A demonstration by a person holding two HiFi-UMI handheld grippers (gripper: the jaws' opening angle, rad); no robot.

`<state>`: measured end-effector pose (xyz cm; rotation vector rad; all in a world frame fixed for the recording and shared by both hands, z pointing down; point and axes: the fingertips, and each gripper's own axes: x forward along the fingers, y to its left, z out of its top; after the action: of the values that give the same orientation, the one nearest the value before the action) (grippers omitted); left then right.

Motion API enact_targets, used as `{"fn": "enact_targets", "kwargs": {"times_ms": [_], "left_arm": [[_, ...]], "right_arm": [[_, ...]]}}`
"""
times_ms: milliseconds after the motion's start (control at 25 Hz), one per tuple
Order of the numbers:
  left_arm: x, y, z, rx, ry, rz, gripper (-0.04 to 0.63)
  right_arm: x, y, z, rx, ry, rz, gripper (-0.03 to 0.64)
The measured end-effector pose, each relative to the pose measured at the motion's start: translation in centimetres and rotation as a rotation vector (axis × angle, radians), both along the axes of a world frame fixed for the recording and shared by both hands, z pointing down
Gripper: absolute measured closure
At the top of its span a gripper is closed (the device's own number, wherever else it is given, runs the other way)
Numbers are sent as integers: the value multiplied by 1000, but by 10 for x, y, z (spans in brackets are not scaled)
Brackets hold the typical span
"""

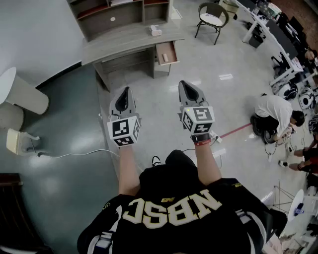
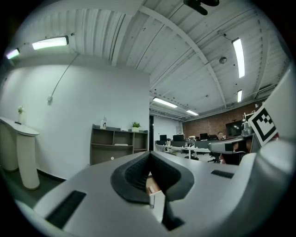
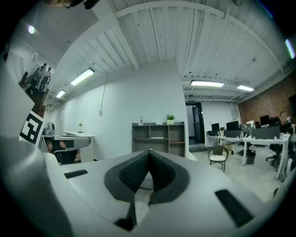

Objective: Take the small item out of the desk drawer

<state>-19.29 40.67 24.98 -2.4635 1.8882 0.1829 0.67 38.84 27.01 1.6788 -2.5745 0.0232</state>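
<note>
The grey desk (image 1: 130,40) stands far ahead at the top of the head view. Its wooden drawer (image 1: 166,52) is pulled open at the desk's right end, and a small pale item (image 1: 164,58) lies inside it. Both grippers are held side by side in the air over the floor, well short of the desk. My left gripper (image 1: 126,92) is shut and empty. My right gripper (image 1: 185,85) is shut and empty too. In the left gripper view the open drawer (image 2: 152,184) shows through the gap under the closed tips (image 2: 149,153). The right gripper's tips (image 3: 150,152) meet as well.
A white box (image 1: 155,30) sits on the desktop below a shelf unit (image 1: 119,12). A chair (image 1: 213,17) stands right of the desk. A person (image 1: 276,113) crouches on the floor at right. A white round table (image 1: 15,89) and a floor cable (image 1: 74,155) lie left.
</note>
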Motion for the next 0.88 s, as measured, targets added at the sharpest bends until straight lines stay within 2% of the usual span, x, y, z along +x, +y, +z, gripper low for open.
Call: {"fn": "enact_targets", "kwargs": {"times_ms": [120, 440, 640, 880], "left_arm": [[-1, -5, 5, -13, -4, 6, 583], [15, -37, 21, -49, 22, 20, 583], [37, -94, 25, -56, 17, 16, 583], [65, -193, 3, -19, 15, 0, 583]], "right_arm": [[-6, -5, 2, -5, -2, -12, 612], [3, -39, 24, -50, -86, -48, 612], [13, -104, 36, -76, -150, -81, 612], [26, -206, 17, -49, -177, -139, 612]]}}
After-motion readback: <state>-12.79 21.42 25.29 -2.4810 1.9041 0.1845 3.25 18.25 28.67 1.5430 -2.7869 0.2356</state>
